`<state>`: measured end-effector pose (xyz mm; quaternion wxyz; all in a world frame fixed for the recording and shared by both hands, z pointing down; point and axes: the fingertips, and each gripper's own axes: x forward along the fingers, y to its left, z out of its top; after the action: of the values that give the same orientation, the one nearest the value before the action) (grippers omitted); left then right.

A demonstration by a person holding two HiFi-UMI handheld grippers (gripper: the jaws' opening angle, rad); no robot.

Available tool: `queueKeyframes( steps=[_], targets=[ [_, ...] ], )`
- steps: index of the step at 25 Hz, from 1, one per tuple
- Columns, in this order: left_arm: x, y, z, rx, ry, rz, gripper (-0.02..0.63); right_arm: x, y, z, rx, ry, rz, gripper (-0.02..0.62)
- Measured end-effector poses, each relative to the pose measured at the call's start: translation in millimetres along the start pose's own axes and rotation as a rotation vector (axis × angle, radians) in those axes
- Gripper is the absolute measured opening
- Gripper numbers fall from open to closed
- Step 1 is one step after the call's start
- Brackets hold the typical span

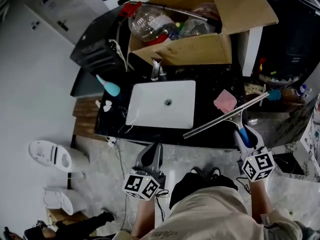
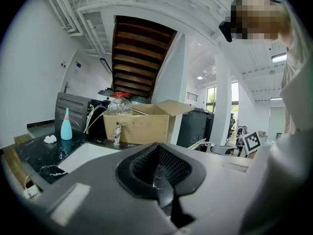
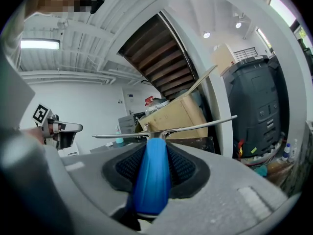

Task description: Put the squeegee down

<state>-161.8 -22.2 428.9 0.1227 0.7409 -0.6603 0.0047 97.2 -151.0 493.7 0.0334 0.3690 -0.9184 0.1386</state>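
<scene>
Squeegee (image 1: 225, 117) in the right gripper (image 1: 243, 133), blade over the black countertop (image 1: 207, 89).

counter (image 1: 114, 118): black, marbled | sink (image 1: 150, 104): white basin, faucet (image 1: 156, 70) behind | teal bottle (image 1: 109, 86): upright, left of sink | pink cloth (image 1: 225, 101): right of sink | cardboard box (image 1: 200, 50): open, clear jug (image 1: 149, 25) inside

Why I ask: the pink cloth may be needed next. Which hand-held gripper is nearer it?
Right. The right hand-held gripper, shut on the squeegee, is just on the person's side of the pink cloth; the left hand-held gripper is farther, off the sink's near edge.
</scene>
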Motion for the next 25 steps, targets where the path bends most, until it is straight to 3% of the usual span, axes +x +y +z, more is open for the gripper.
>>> queueKeyframes(
  steps=[7, 15, 25],
  targets=[
    [54, 41, 3, 0.017, 0.018, -0.114, 0.014, 44, 0, 4, 0.004, 0.014, -0.096, 0.132],
    [120, 100, 44, 0.034, -0.050, -0.254, 0.014, 91, 5, 35, -0.008, -0.025, -0.252, 0.132],
    [171, 127, 47, 0.025, -0.014, -0.402, 0.014, 110, -7, 42, 0.016, -0.029, -0.416, 0.132]
  ],
)
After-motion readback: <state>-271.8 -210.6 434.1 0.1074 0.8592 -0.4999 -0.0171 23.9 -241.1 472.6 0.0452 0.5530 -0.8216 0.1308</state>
